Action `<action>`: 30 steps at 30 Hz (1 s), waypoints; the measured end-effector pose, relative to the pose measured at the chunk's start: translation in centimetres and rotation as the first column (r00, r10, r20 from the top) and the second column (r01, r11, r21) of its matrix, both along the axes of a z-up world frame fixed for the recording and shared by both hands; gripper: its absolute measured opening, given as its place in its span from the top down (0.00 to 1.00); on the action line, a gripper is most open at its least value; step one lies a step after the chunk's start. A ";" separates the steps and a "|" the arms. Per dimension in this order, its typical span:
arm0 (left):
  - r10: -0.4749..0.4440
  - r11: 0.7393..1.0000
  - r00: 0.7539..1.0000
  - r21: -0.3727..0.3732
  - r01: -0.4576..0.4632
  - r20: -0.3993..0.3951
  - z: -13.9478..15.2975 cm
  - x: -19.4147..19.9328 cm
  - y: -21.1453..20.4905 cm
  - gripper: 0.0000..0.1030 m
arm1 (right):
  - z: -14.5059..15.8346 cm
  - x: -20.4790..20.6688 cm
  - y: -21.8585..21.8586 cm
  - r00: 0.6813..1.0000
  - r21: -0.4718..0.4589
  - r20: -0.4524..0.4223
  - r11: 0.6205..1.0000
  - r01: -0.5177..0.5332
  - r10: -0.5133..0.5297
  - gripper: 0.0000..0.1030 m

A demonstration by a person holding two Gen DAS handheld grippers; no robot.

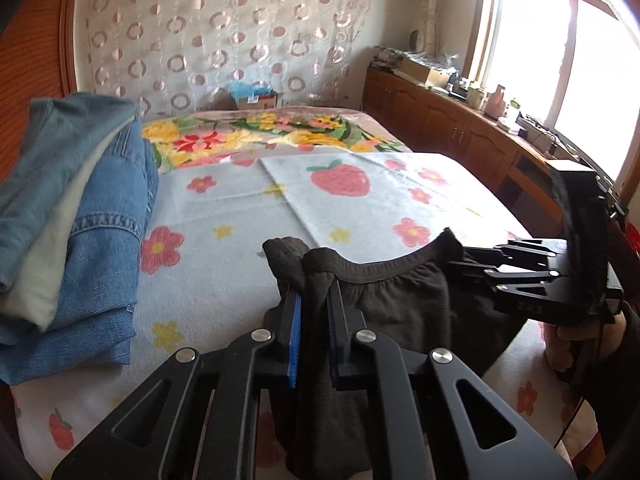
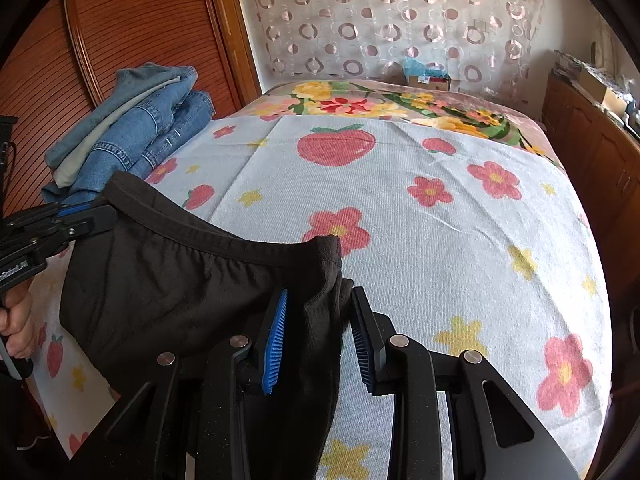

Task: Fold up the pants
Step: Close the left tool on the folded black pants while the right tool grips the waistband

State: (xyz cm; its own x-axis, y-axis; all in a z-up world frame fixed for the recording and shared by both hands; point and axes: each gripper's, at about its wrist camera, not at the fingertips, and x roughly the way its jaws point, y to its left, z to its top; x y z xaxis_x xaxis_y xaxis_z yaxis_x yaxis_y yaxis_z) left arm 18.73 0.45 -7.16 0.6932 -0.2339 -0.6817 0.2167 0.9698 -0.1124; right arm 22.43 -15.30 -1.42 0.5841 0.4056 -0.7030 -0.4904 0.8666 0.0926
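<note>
black pants (image 2: pixel 168 280) held up by waistband over bed (image 2: pixel 440 240) | left gripper (image 1: pixel 314 312) fingers pinched tight on one waistband end | right gripper (image 2: pixel 320 320) fingers slightly apart, fabric bunched between | folded jeans stack (image 1: pixel 80 220) on bed's left
</note>
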 end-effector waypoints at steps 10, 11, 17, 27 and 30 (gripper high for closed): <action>-0.021 1.000 0.999 0.000 0.021 0.044 1.4 -1.3 -0.4 0.88 | 0.9 -1.7 -0.1 0.998 0.018 0.061 1.000 0.008 -0.009 0.91; -0.024 1.000 0.998 0.000 0.024 0.053 1.6 -1.5 -0.4 0.88 | 1.2 -2.2 -0.1 0.997 0.023 0.077 1.000 0.010 -0.012 0.91; -0.036 0.999 0.994 0.005 0.035 0.105 3.1 -3.0 -0.8 0.88 | 3.2 -5.2 -0.8 0.987 0.069 0.156 0.997 0.022 -0.033 0.91; -0.056 0.998 0.977 0.002 0.057 0.206 6.6 -5.3 -1.5 0.89 | 6.3 -9.8 -2.1 0.962 0.108 0.270 0.994 0.020 -0.049 0.91; -0.060 0.998 0.971 0.004 0.061 0.231 7.6 -5.8 -1.6 0.89 | 7.2 -11.1 -2.3 0.951 0.116 0.306 0.993 0.016 -0.051 0.91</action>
